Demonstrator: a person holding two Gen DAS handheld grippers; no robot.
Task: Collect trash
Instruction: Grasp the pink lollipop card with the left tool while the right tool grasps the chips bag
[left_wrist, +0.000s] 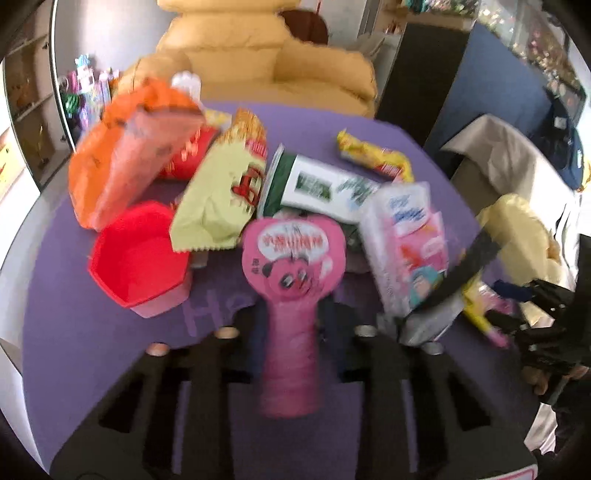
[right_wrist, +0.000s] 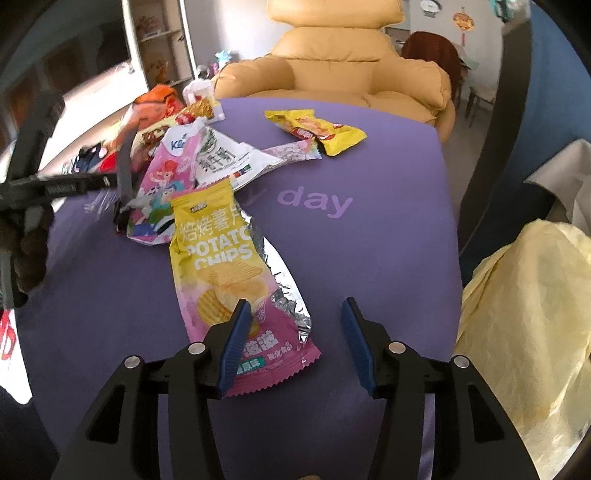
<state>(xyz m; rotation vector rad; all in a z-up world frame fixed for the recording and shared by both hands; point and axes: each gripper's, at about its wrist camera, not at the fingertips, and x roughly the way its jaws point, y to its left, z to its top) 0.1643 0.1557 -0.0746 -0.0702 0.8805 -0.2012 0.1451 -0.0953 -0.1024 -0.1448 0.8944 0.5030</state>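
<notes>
My left gripper (left_wrist: 291, 328) is shut on a pink cartoon-face wrapper (left_wrist: 291, 266) and holds it above the purple table (left_wrist: 92, 325). Behind it lies a pile of trash: a red tub (left_wrist: 138, 258), an orange bag (left_wrist: 122, 155), a pale green packet (left_wrist: 218, 195), a white and green wrapper (left_wrist: 325, 188) and a pink and white packet (left_wrist: 410, 240). My right gripper (right_wrist: 293, 314) is open just above the table, its left finger over a yellow and pink potato chips bag (right_wrist: 225, 266). The left gripper (right_wrist: 122, 188) shows at the left of the right wrist view.
A yellow snack packet (right_wrist: 317, 129) lies at the far side of the table (right_wrist: 369, 258). A beige armchair (right_wrist: 332, 59) stands behind the table. A pale yellow bag (right_wrist: 528, 314) hangs off the table's right edge. Shelves stand at the far left.
</notes>
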